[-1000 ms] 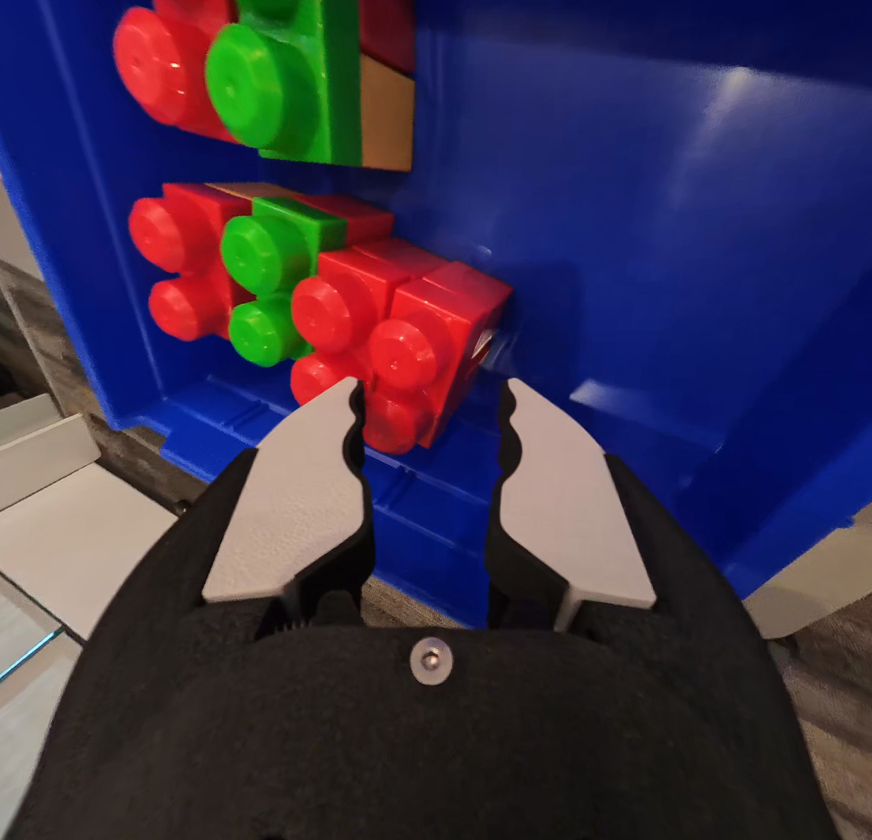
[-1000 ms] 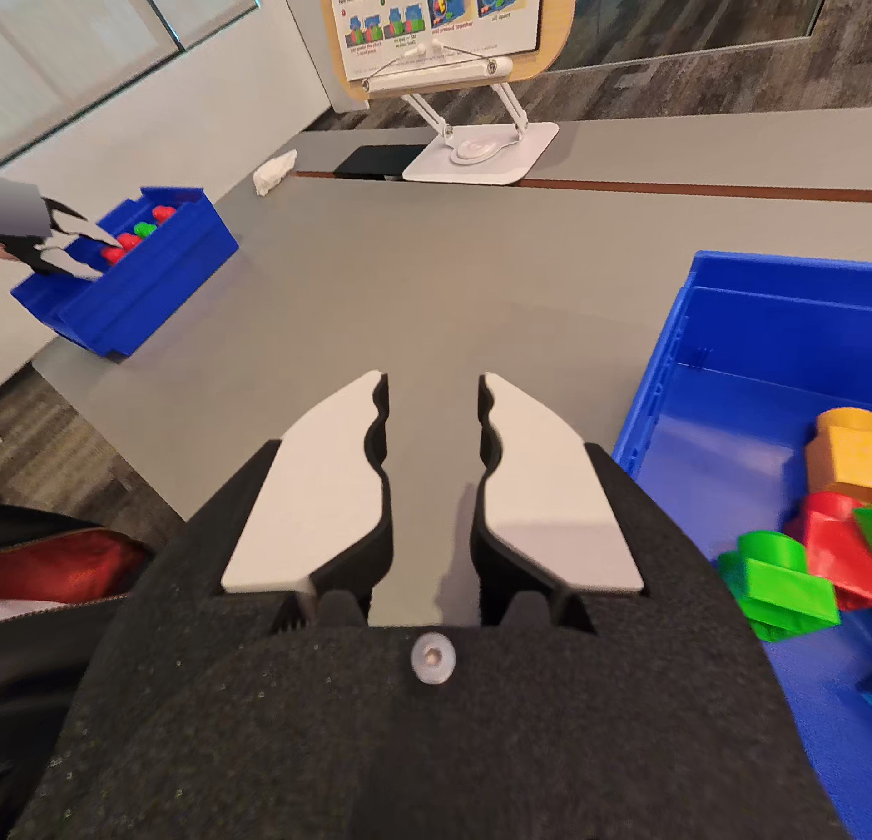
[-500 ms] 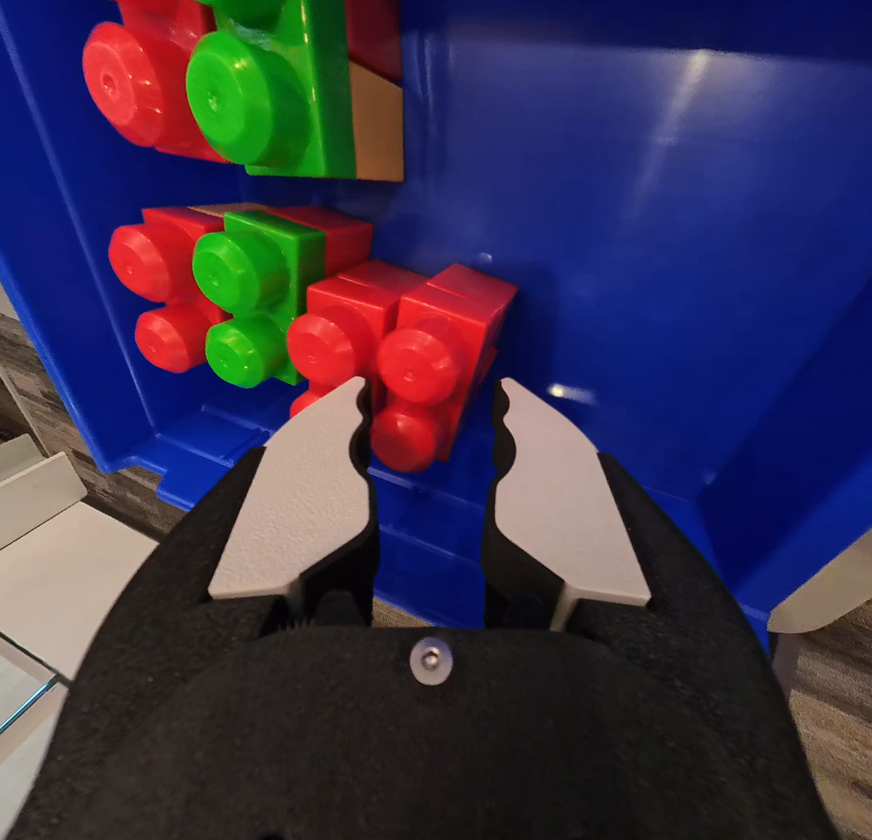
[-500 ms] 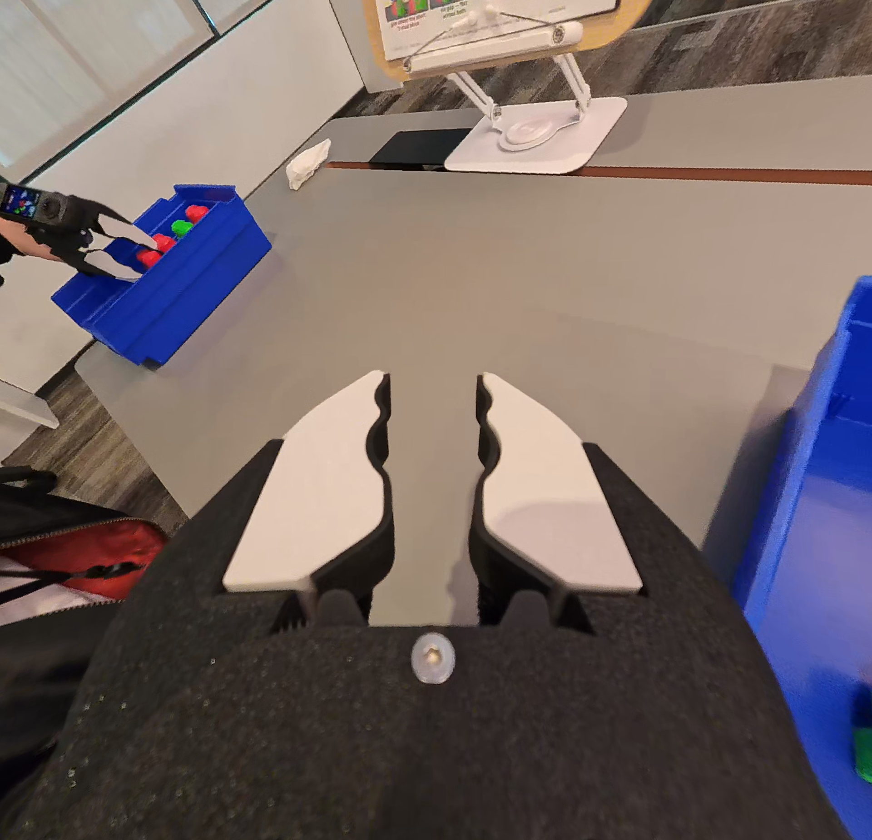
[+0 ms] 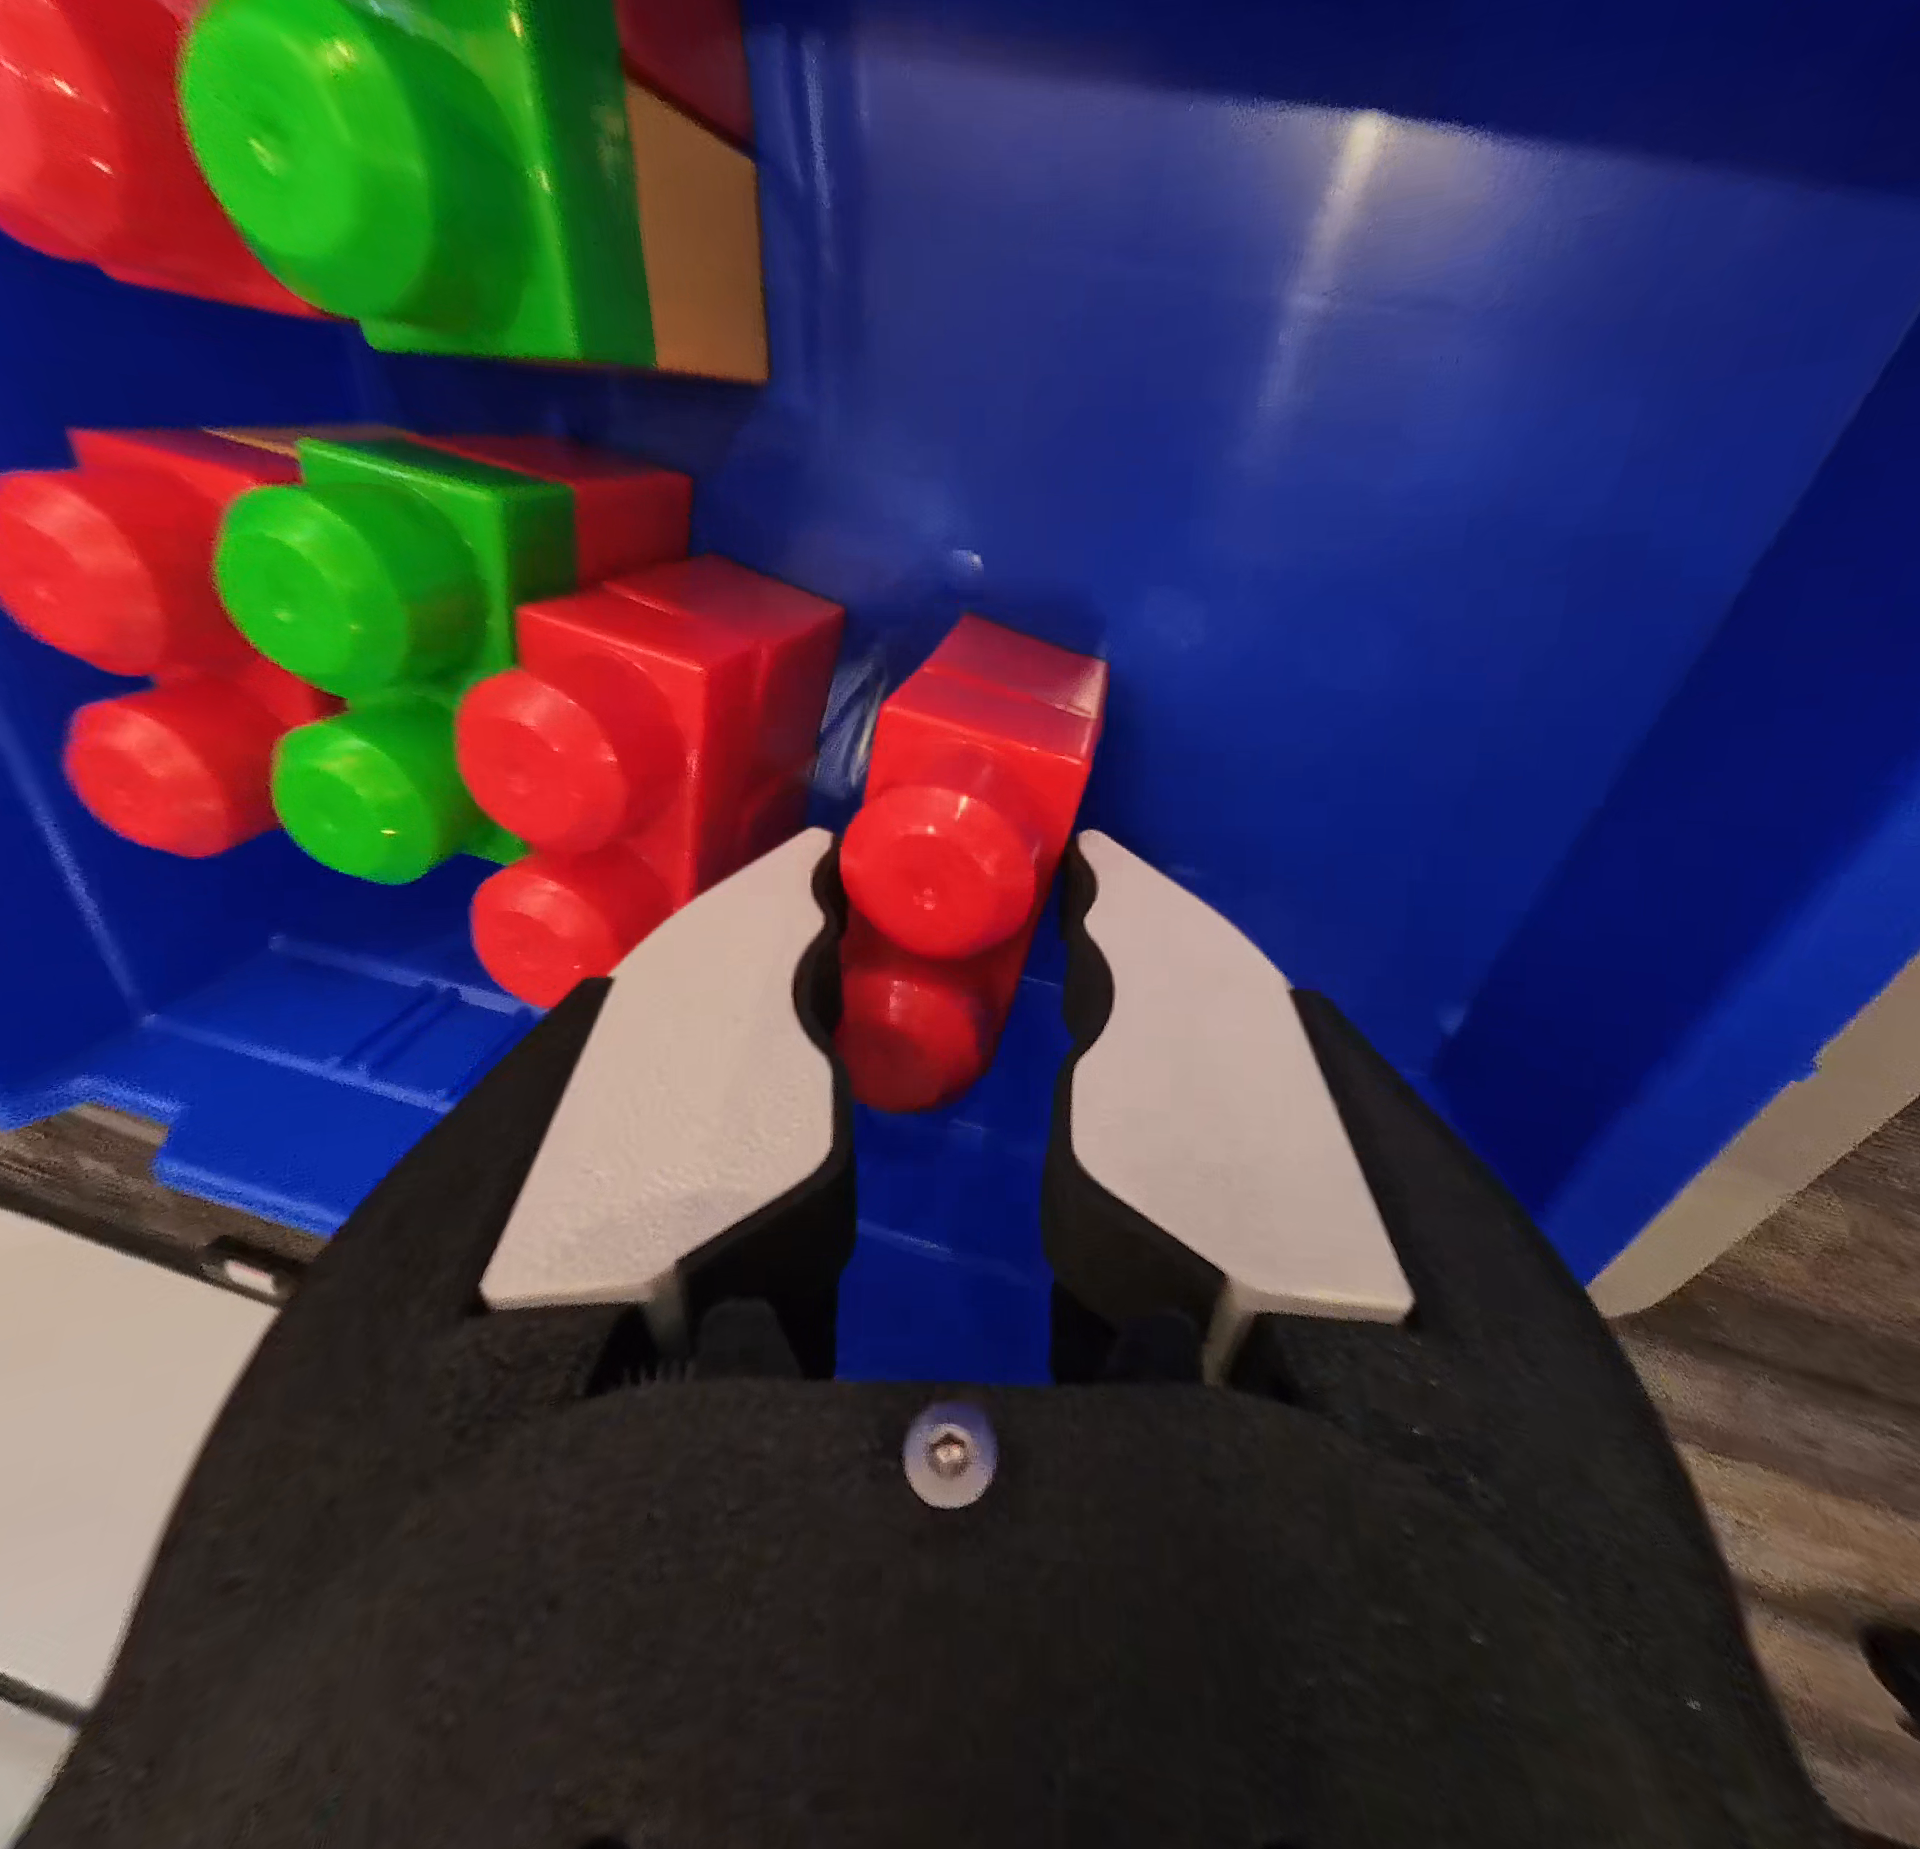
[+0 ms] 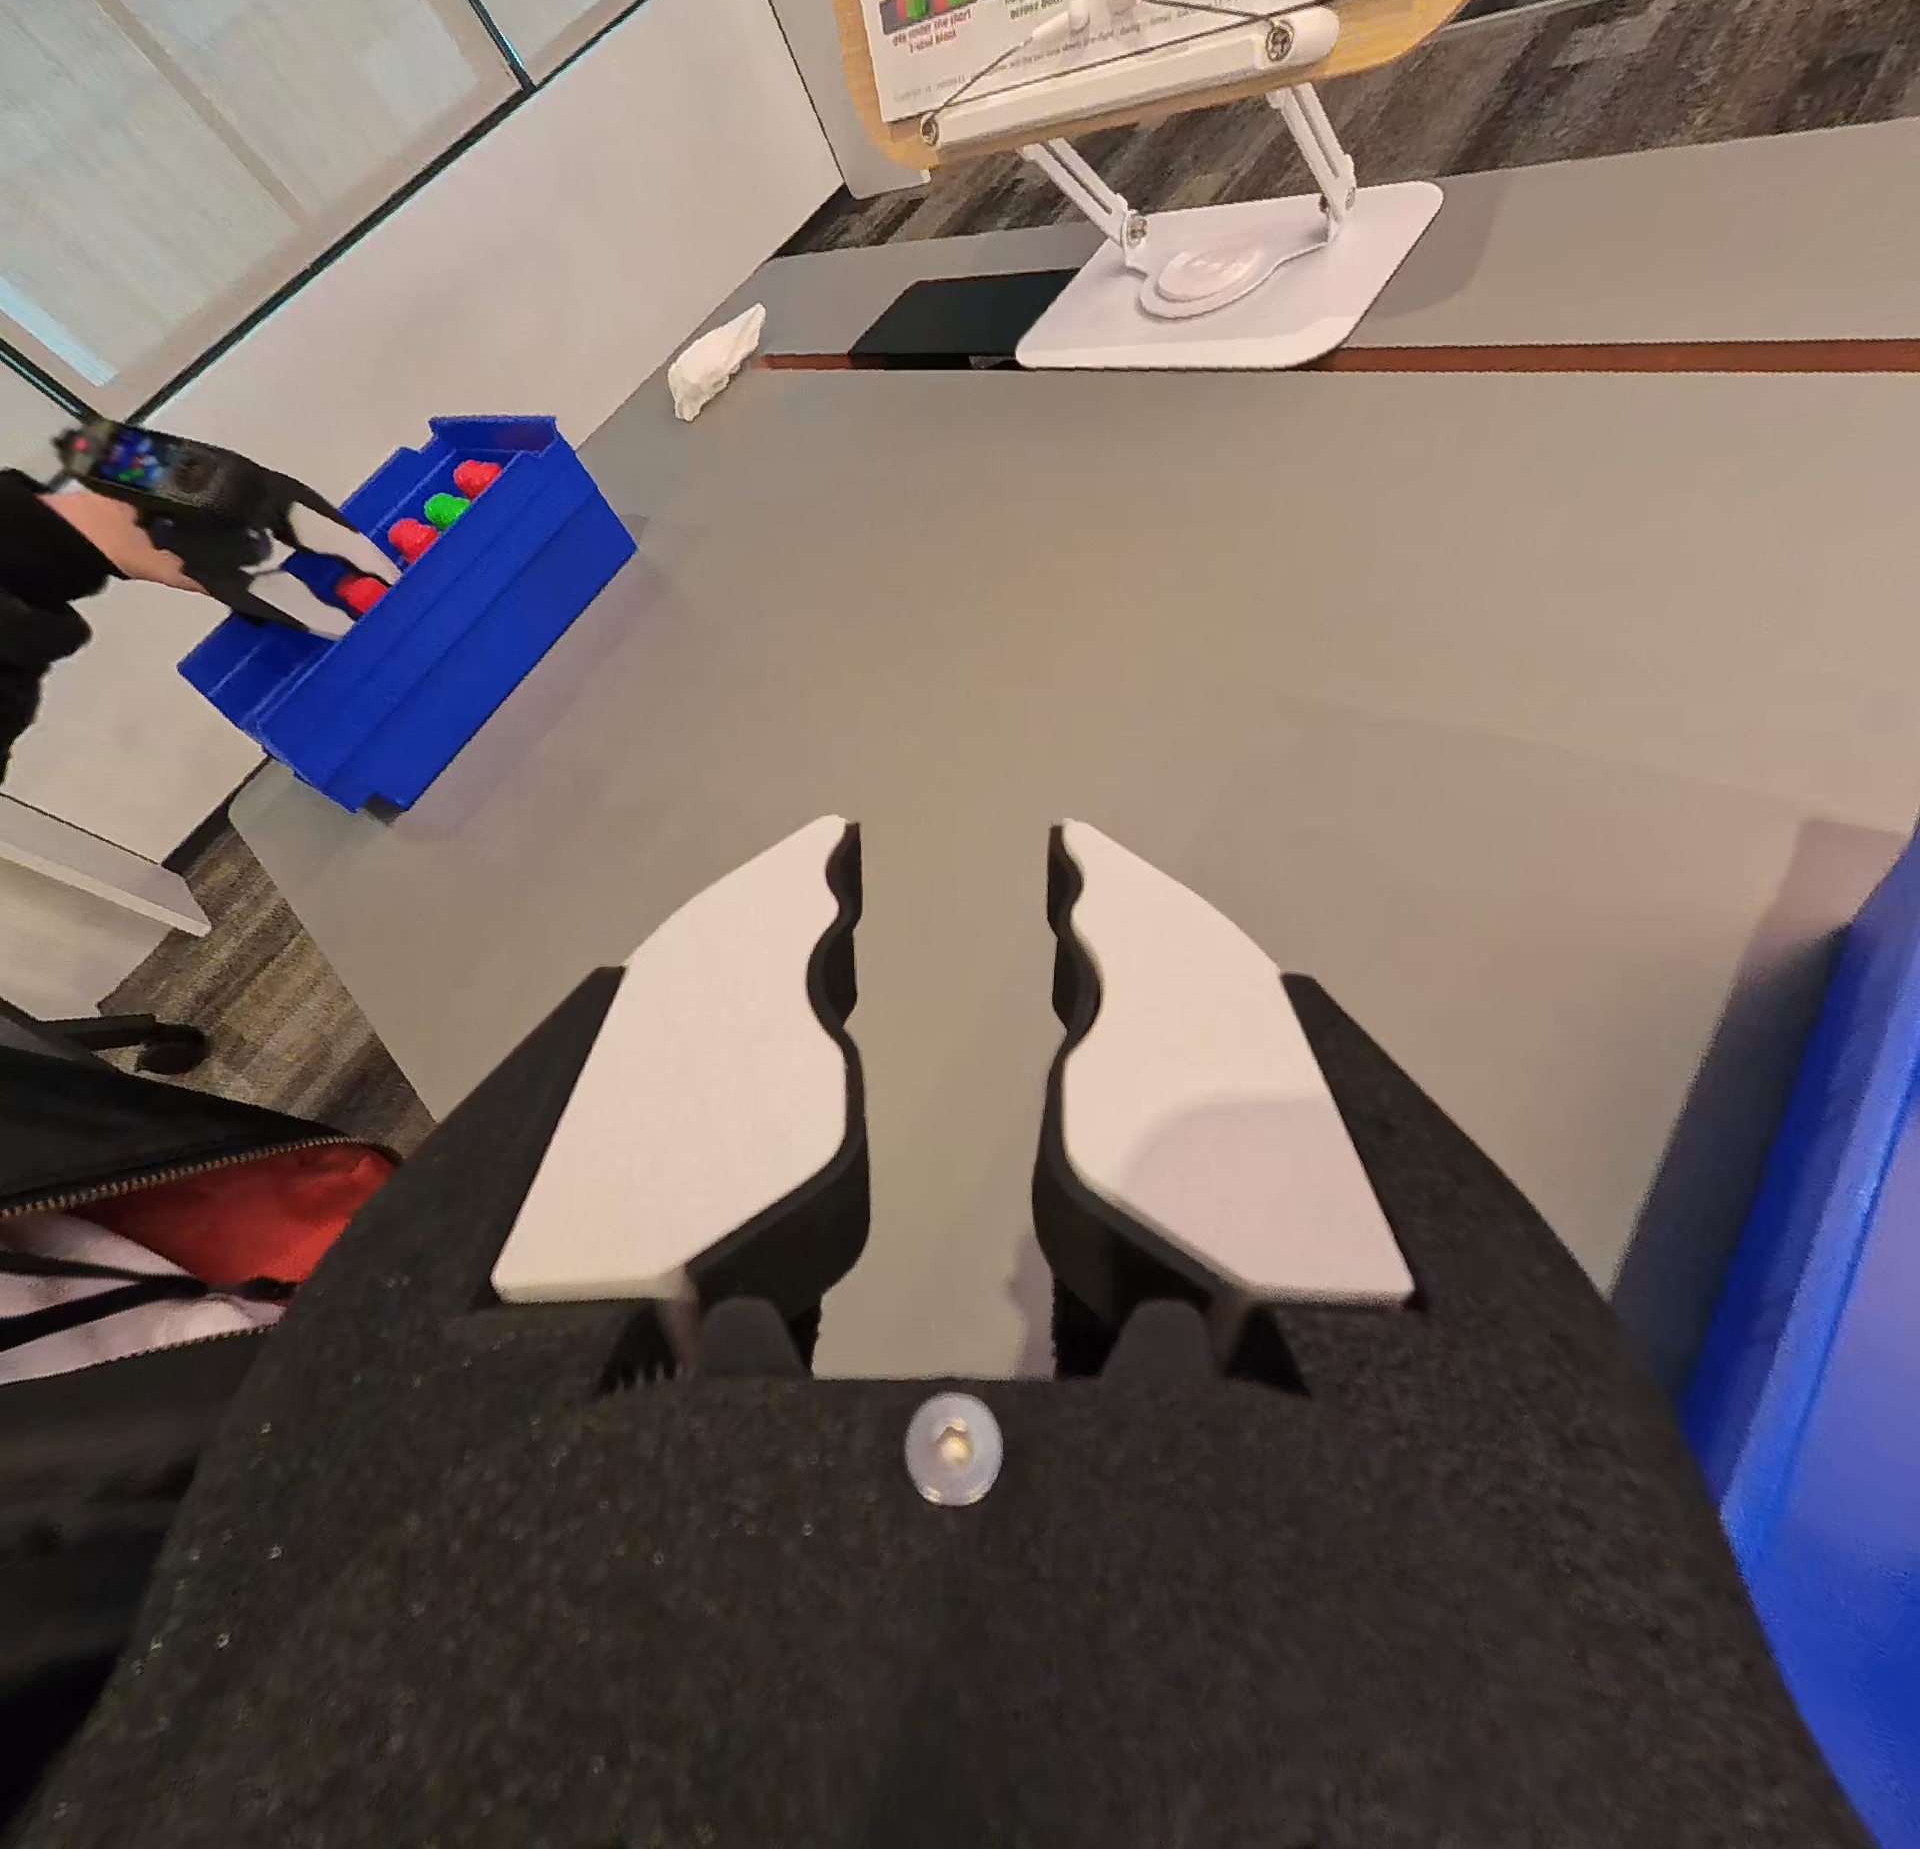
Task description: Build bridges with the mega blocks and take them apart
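Fingers (image 5: 727,968) clasp red block (image 5: 966,864); table (image 6: 1143,604) elsewhere.

Two blue bins: one at far left corner of surface (image 6: 1143,656) holding blocks (image 6: 436,656), second at right edge (image 6: 1829,1280). Left wrist view, blocks in bin: red (image 5: 977,760) at least five, green (image 5: 395,552) two, some cropped. One board on stand (image 6: 1226,272). Two grippers.
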The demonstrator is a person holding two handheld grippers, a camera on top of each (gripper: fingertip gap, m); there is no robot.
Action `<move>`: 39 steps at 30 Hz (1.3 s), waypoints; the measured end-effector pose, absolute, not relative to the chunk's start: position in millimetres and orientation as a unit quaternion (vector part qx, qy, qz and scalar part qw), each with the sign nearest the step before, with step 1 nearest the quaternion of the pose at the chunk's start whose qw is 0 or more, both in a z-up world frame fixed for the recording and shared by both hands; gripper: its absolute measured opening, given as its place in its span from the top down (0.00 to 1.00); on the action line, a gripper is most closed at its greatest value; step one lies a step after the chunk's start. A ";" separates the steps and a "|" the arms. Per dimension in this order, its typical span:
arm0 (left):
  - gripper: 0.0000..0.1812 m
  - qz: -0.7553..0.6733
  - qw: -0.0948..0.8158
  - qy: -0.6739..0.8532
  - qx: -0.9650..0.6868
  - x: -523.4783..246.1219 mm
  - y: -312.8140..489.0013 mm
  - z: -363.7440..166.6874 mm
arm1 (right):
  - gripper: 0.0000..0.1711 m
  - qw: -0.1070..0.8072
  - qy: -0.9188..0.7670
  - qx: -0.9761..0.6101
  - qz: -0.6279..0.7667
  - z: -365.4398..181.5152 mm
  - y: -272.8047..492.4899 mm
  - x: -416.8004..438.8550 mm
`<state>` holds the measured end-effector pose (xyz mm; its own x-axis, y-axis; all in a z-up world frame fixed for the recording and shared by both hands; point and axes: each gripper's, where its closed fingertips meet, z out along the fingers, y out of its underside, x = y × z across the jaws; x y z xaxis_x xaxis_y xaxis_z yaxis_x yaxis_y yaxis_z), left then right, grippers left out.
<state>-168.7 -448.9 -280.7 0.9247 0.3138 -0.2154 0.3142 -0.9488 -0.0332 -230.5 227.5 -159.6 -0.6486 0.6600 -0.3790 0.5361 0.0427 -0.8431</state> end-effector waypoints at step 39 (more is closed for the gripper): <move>0.79 -0.147 -0.424 0.098 0.888 -189.5 -4.7 -97.0 | 0.68 0.073 -0.809 -0.066 0.579 -99.5 81.7 -178.3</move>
<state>-189.5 -4.7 -97.0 0.9377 0.2986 -0.1776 0.0498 -0.6214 -0.7819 -178.3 81.7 -99.5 -0.9806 0.1915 0.0426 0.0213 0.3199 -0.9472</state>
